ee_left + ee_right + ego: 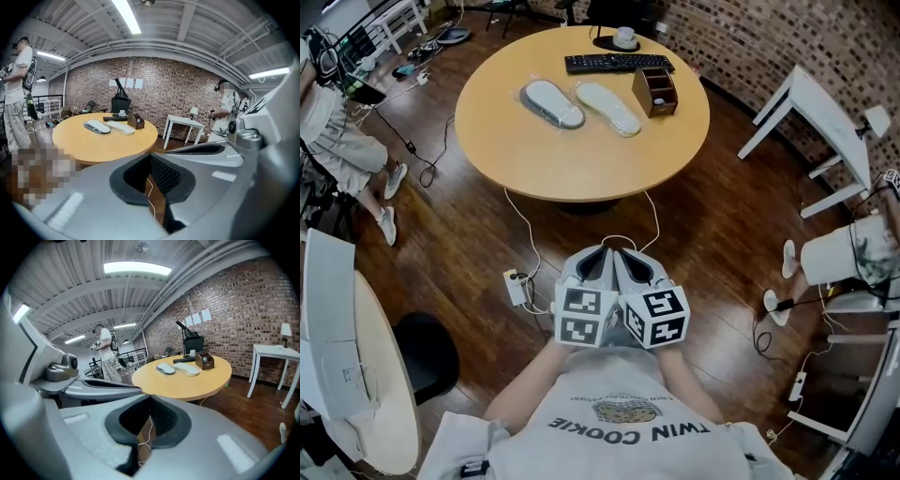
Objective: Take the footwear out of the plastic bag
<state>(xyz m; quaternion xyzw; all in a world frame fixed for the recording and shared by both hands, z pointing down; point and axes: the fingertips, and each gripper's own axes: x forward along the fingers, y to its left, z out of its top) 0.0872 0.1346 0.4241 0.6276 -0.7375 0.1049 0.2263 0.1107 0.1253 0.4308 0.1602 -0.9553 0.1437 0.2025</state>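
Two pale slippers, each in a clear plastic bag, lie side by side on the round wooden table (534, 159): the left one (551, 102) and the right one (607, 107). The left gripper view shows them far off as the left slipper (97, 126) and the right slipper (121, 127), and the right gripper view shows the same pair (166, 368). My left gripper (602, 253) (150, 155) and right gripper (625, 253) (150, 397) are held together close to the person's chest, well short of the table. Both are shut and hold nothing.
A black keyboard (619, 63) and a wooden box (655, 91) sit at the table's far side. Cables (525, 234) trail on the wooden floor between me and the table. A white table (825, 112) stands to the right, and a person (337, 141) to the left.
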